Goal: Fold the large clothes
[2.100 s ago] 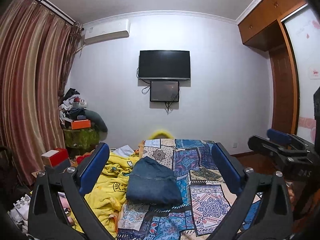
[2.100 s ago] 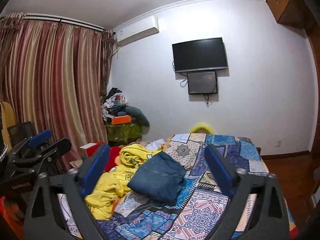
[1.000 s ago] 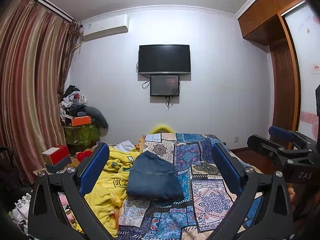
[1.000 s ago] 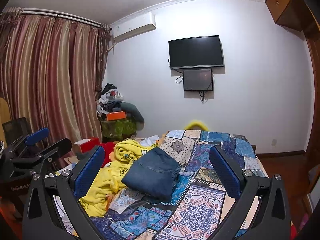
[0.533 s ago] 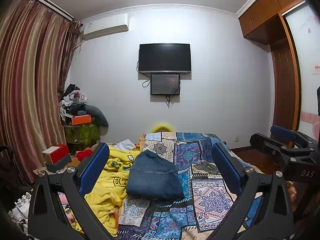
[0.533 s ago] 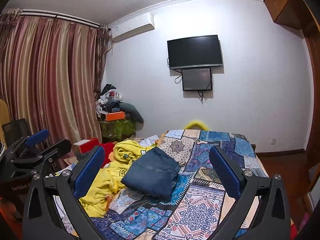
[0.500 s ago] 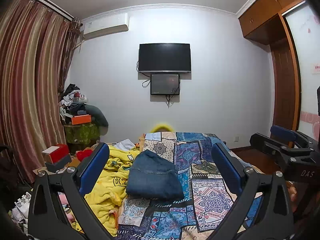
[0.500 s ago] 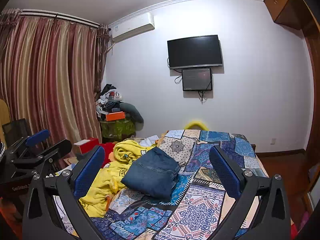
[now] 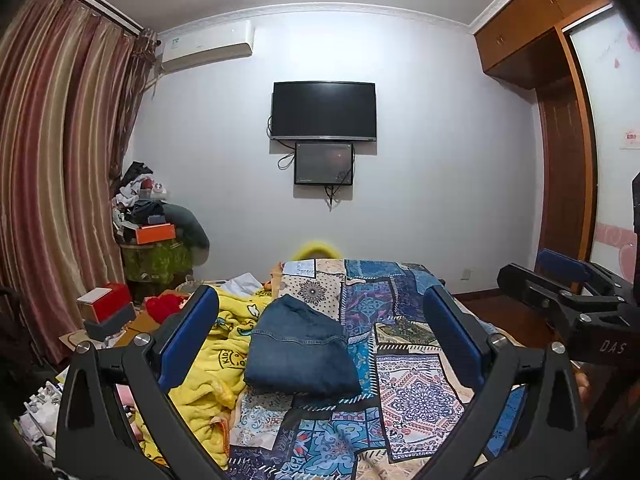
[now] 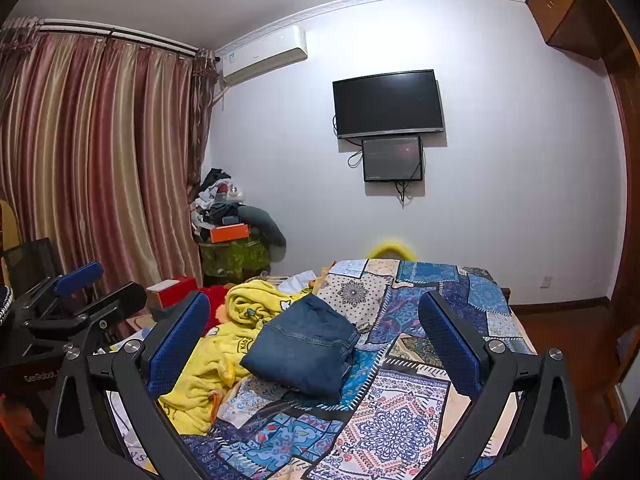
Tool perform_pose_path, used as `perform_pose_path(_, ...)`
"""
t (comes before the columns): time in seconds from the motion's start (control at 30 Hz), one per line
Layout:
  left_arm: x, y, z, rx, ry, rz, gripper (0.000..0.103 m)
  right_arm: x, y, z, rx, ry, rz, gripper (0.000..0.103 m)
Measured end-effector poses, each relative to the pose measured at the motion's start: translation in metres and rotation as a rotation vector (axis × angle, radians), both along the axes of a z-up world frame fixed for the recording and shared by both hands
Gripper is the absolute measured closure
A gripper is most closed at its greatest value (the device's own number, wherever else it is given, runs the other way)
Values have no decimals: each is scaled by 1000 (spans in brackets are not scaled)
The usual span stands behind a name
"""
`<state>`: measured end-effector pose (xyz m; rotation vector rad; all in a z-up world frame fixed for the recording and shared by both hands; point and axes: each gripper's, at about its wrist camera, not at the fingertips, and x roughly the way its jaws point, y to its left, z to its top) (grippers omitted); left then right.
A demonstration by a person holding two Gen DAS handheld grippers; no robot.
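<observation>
A folded blue denim garment [image 9: 300, 348] [image 10: 304, 346] lies on the patchwork bedspread [image 9: 412, 396] [image 10: 400, 420], a little left of the bed's middle. A crumpled yellow fleece garment [image 9: 216, 360] [image 10: 216, 356] lies against its left side. My left gripper [image 9: 320, 336] is held above the near end of the bed, open and holding nothing. My right gripper [image 10: 314, 340] is also open with nothing between its fingers. Each gripper shows at the edge of the other's view: the right one [image 9: 560, 292] and the left one [image 10: 76, 300].
Striped curtains [image 9: 48, 184] hang on the left. A cluttered stand with an orange box [image 9: 156, 234] sits in the far left corner, and a red box [image 9: 106, 302] lies beside the bed. A television [image 9: 324, 110] hangs on the far wall; a wooden wardrobe [image 9: 560, 160] stands right.
Both grippers tilted slightly upward about a second ago and have held nearly still since, staying open. The clothes on the bed have not moved.
</observation>
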<state>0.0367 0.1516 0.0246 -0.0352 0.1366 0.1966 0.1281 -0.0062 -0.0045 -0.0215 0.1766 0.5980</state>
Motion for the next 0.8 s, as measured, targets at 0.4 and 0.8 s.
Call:
perform_pose_path(0.4, 4, 2, -3, -9, 7, -21, 0, 4, 1, -1, 2, 10, -11, 0)
perform_pose_path(0.8, 11, 6, -10, -28, 27, -40, 0, 8, 6, -6, -4, 28, -19, 0)
